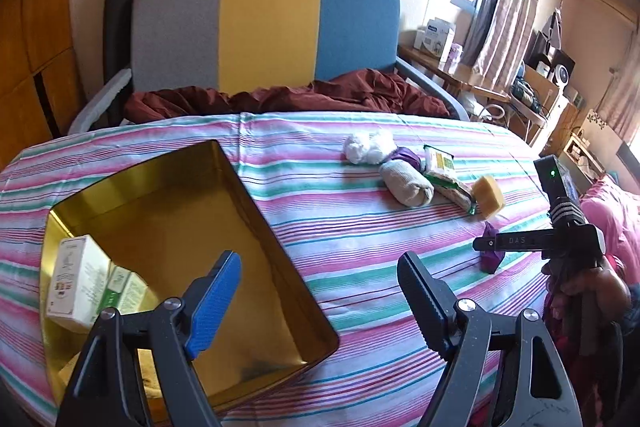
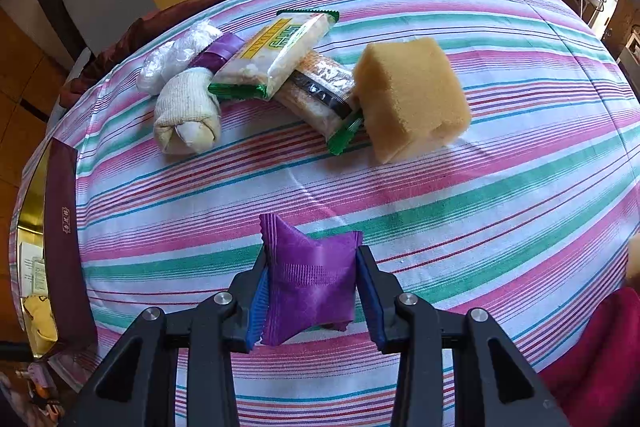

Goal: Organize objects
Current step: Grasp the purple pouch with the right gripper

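The right gripper [image 2: 310, 285] is clamped on a purple foil sachet [image 2: 310, 283], its blue pads pressing both sides so that the packet bulges and creases between them; the sachet sits low against the striped tablecloth [image 2: 500, 187], so it looks gripped but not yet carried off; the left gripper [image 1: 320, 291] stands wide apart and holds nothing, poised above the near rim of the gold tin [image 1: 256, 227], probably to steady or receive there; inside the tin lie a white carton [image 1: 76, 283] and a green-printed one [image 1: 126, 291] packed into one corner; the rolled sock [image 2: 186, 115], two snack packets [image 2: 276, 55], a yellow sponge [image 2: 412, 99] and a clear plastic bundle [image 2: 176, 57] wait clustered farther along the cloth, well apart from the tin.
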`<action>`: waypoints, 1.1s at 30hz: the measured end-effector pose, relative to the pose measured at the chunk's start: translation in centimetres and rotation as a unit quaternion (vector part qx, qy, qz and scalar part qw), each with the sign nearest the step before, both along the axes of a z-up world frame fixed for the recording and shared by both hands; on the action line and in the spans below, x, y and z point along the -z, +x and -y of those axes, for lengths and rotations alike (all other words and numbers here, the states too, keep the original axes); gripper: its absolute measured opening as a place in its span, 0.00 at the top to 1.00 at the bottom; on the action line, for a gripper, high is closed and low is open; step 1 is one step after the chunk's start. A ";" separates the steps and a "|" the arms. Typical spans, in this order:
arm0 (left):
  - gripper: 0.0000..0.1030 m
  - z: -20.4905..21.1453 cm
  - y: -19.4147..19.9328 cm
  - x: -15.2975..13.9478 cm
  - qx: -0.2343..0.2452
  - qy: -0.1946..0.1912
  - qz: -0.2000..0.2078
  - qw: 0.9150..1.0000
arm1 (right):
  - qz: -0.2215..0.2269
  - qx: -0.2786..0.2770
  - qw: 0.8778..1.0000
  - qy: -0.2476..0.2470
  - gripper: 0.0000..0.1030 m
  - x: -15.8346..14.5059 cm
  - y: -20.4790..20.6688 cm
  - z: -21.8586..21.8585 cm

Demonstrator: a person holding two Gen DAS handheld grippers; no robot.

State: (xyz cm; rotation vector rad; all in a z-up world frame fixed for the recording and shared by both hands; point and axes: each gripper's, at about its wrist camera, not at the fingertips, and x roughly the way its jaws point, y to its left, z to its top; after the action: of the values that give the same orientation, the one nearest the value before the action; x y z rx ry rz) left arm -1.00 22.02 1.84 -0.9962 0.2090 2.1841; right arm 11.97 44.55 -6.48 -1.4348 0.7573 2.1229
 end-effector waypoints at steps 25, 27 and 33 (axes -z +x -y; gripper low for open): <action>0.63 -17.4 -14.1 4.9 -0.014 -0.026 0.108 0.994 | 0.004 -0.029 1.000 0.001 0.61 0.0 -0.7 0.4; 0.63 -18.5 -15.4 5.8 -0.017 -0.027 0.123 0.992 | 0.003 -0.031 1.000 -0.002 0.61 -0.2 -0.3 0.6; 0.62 -21.3 -18.3 7.4 -0.028 -0.021 0.153 0.988 | -0.002 -0.028 1.000 -0.012 0.61 -0.1 0.0 0.5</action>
State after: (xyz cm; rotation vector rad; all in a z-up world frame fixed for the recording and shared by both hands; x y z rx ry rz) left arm -19.27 43.35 -5.52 -1.3587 0.0843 2.0494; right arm 11.98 44.09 -6.34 -1.4827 0.7548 2.1659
